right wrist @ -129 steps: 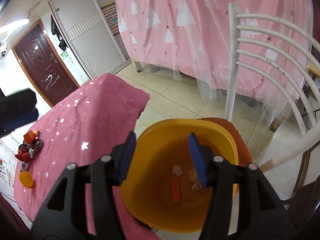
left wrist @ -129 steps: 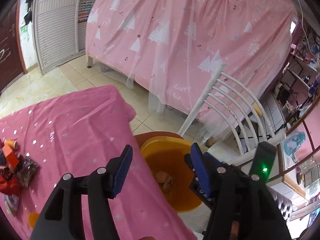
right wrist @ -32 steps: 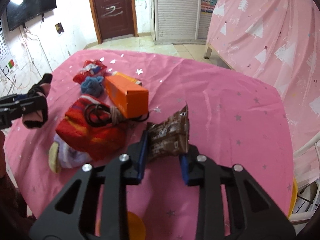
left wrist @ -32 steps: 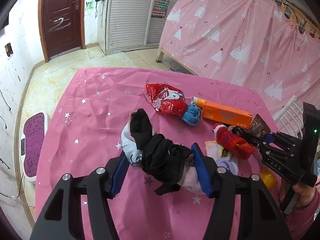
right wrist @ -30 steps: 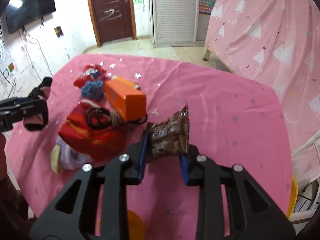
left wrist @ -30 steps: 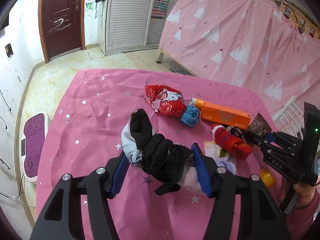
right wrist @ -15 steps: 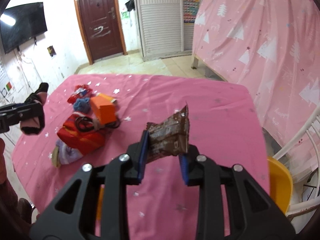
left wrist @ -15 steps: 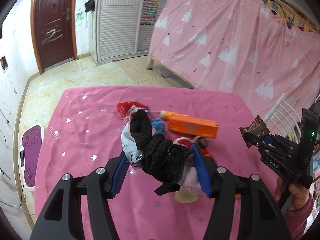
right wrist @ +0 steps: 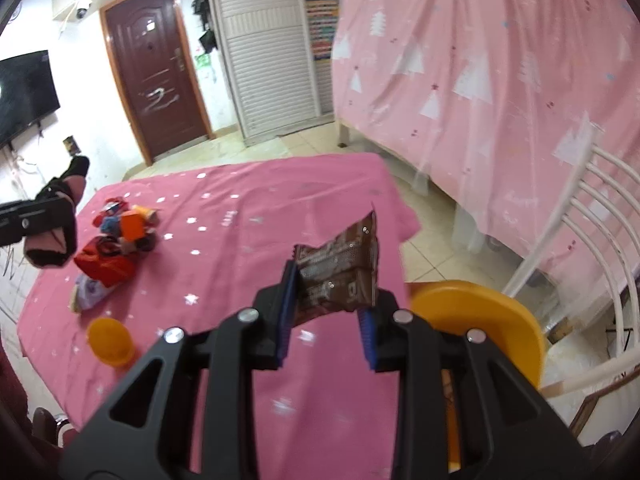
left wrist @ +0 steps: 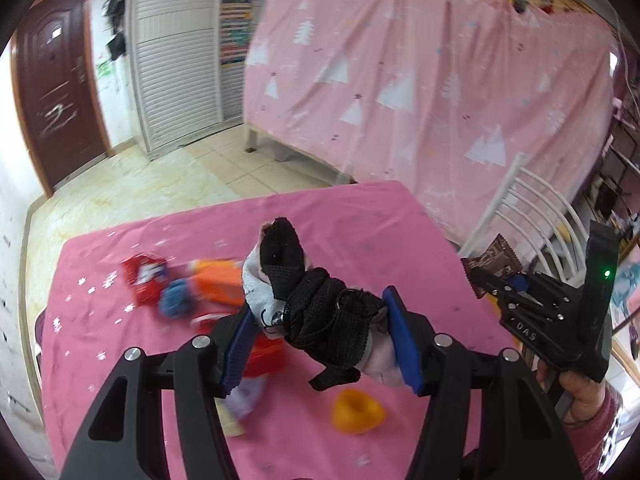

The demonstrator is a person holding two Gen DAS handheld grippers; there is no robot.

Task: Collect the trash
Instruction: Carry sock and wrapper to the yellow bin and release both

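1. L gripper [left wrist: 320, 336] clamped on a bundle of black & white cloth [left wrist: 316, 312], held up above the pink table [left wrist: 352, 224].
2. R gripper [right wrist: 326, 312] clenched on a brown wrapper [right wrist: 340, 276], also off the table, near its edge.
3. Yellow bin [right wrist: 496, 316] just past that edge, beside white chair [right wrist: 600, 220].
4. Orange box [right wrist: 134, 226], red bag [right wrist: 104, 266] & orange cap [right wrist: 110, 340] lie on the cloth.

Left tongs [left wrist: 320, 332] clamp a sock bundle [left wrist: 316, 308] — above the pink table [left wrist: 360, 216].
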